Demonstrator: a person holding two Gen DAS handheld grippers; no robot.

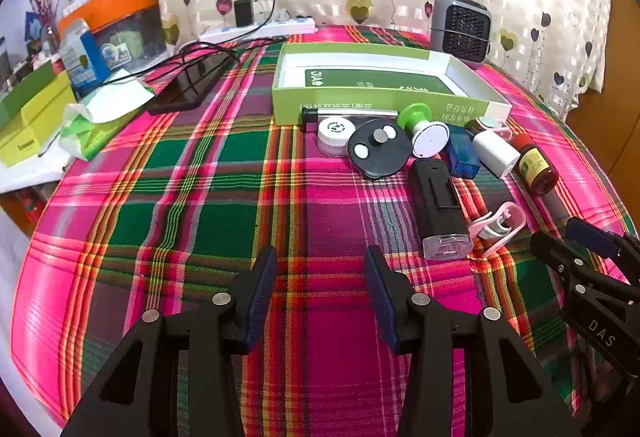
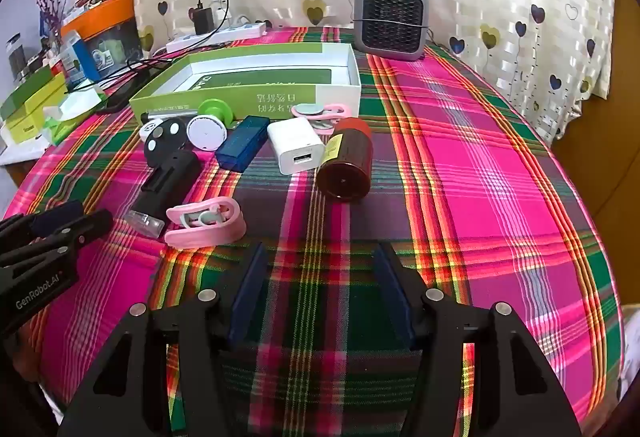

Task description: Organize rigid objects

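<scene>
From the left wrist cam, the left gripper (image 1: pixel 320 269) hangs with its jaws apart over bare tablecloth (image 1: pixel 200 197), and the black device (image 1: pixel 438 209) lies ahead to its right, long axis pointing toward the far edge. The green box (image 1: pixel 384 77) holds just a card. From the right wrist cam, the right gripper (image 2: pixel 320 273) is spread too, and the pink clip (image 2: pixel 206 223) sits just ahead-left, so I'd say that arm is nearer.

Small items (image 2: pixel 256 149) clustered before the open box (image 2: pixel 248 93), heater (image 2: pixel 390 21) behind it.

Black angular gripper (image 1: pixel 320 257) frames, navy-padded jaws, silver screws, white lettering.
</scene>
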